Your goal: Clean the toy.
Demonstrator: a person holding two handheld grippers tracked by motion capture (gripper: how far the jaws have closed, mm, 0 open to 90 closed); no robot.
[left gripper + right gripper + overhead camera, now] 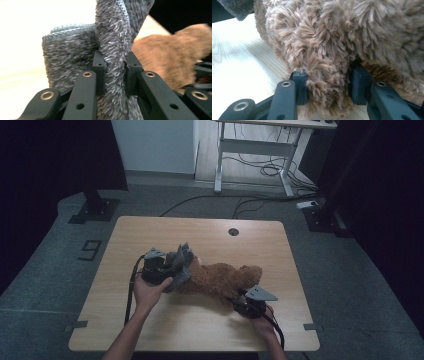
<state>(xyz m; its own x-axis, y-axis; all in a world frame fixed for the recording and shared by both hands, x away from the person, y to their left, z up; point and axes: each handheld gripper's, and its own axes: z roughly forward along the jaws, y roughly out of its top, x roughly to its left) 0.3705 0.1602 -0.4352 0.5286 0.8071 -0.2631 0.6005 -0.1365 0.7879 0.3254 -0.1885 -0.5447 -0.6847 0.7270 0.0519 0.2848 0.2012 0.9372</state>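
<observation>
A brown plush bear [222, 280] lies on its side in the middle of the wooden table [200, 235]. A grey fuzzy cloth [182, 262] sits bunched at the bear's left end. My left gripper [172, 270] is shut on a fold of that grey cloth [115, 50], which stands up between the jaws; the bear [170, 55] shows behind it to the right. My right gripper [240, 302] is at the bear's front right side, shut on a tuft of the bear's fur [324, 75]. The grey cloth [237, 7] peeks in at the top left of the right gripper view.
A round cable hole [233, 231] lies near the table's far edge. Beyond the table stand a white desk frame [255, 150] with loose cables on the floor and a dark stand base [95, 210] at the left. A "9" marking [90, 250] is on the floor.
</observation>
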